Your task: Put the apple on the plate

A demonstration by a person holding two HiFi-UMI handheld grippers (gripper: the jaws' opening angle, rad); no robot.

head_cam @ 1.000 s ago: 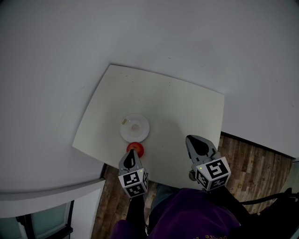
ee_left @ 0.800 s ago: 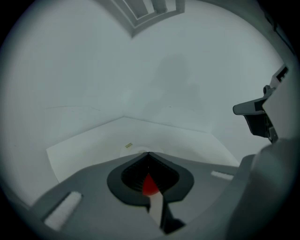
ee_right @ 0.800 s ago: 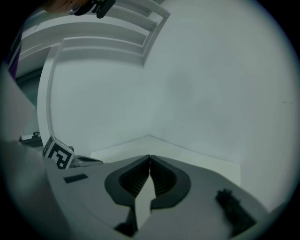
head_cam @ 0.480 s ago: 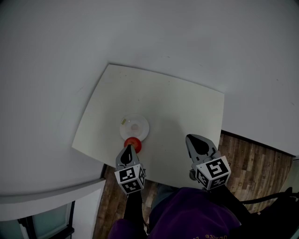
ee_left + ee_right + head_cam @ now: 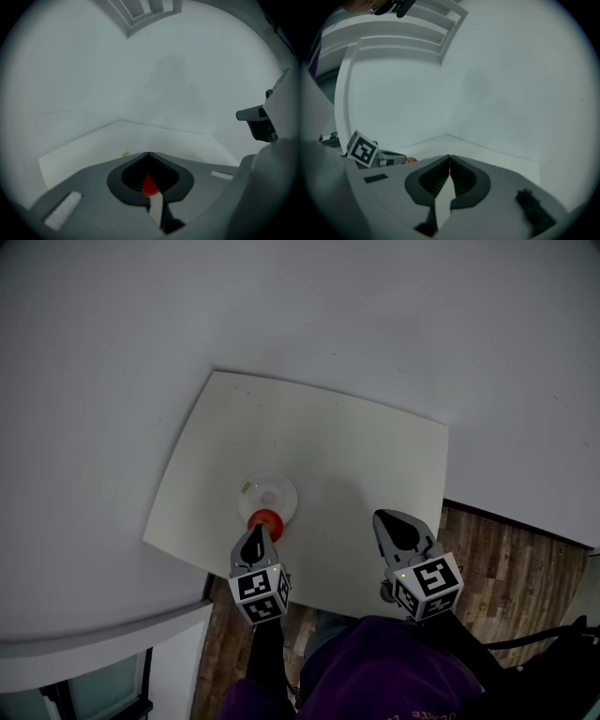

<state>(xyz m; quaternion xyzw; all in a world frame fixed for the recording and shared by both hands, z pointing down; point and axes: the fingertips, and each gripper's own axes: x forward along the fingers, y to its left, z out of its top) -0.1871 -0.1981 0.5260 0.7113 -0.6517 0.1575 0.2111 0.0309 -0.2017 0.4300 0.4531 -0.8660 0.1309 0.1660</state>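
A small red apple [image 5: 264,521] hangs over the near rim of the round white plate [image 5: 281,489] on the white table [image 5: 356,446]. My left gripper [image 5: 254,536] sits just behind the apple and is shut on it. In the left gripper view the jaw tips of that gripper [image 5: 148,157] meet, and the apple [image 5: 150,185] shows red through the gap below them. My right gripper [image 5: 386,519] hovers shut and empty over the table's near right part. The right gripper view shows this gripper [image 5: 450,158] and a sliver of the apple [image 5: 411,160] at left.
The table stands in a corner of pale walls. Brown wooden floor [image 5: 506,559] shows past the table's right edge. A white ledge [image 5: 94,634] lies at the lower left. The left gripper's marker cube [image 5: 362,149] shows in the right gripper view.
My left gripper has moved forward, away from me, with the apple, from the bare table in front of the plate to the plate's near rim. The right gripper has stayed still.
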